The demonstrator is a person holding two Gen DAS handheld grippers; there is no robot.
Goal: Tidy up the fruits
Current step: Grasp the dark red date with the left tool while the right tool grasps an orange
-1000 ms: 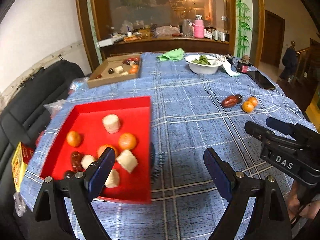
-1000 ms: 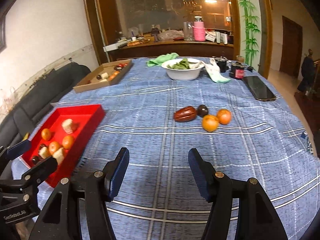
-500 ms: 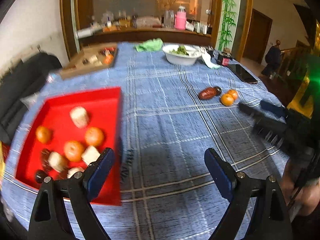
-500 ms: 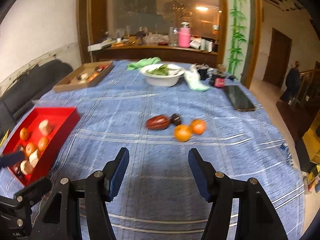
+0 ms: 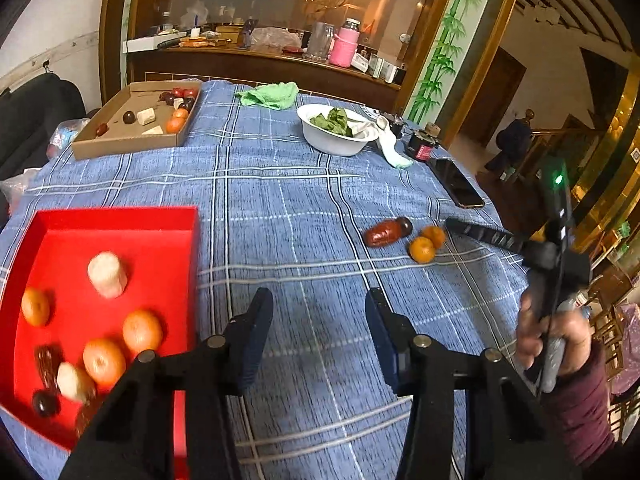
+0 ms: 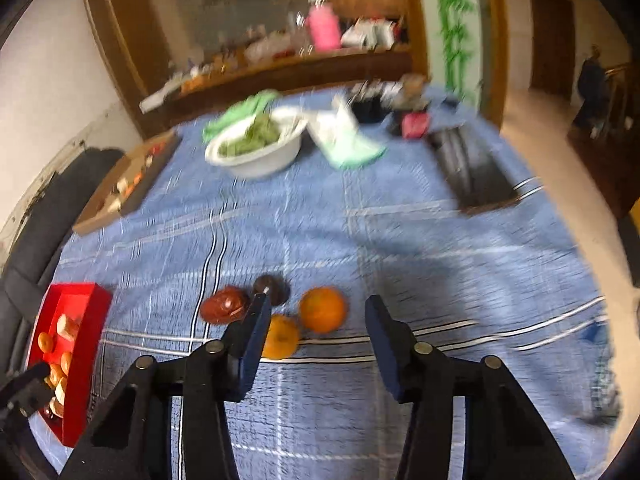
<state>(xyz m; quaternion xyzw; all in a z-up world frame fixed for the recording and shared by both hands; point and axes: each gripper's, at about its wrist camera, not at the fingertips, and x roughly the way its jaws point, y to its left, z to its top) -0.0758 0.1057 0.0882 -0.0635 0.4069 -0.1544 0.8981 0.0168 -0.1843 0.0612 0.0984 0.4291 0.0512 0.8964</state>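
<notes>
Already, several fruits are gathered in the red tray (image 5: 116, 220); four are left on the blue tablecloth (image 5: 280, 208): two oranges (image 6: 322, 309), a red date (image 6: 224, 309) and a dark plum (image 6: 272, 286). The date's long axis is laid roughly left-right across the right wrist view. The right gripper (image 6: 314, 344) is held wide open and empty just short of the oranges; the left gripper (image 5: 320, 340) is likewise open and empty beside the tray.

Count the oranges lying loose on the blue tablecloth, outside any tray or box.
2. One orange lies ahead between the right tongs' fingers; the other orange touches it on the left, partly hidden behind the left finger.
</notes>
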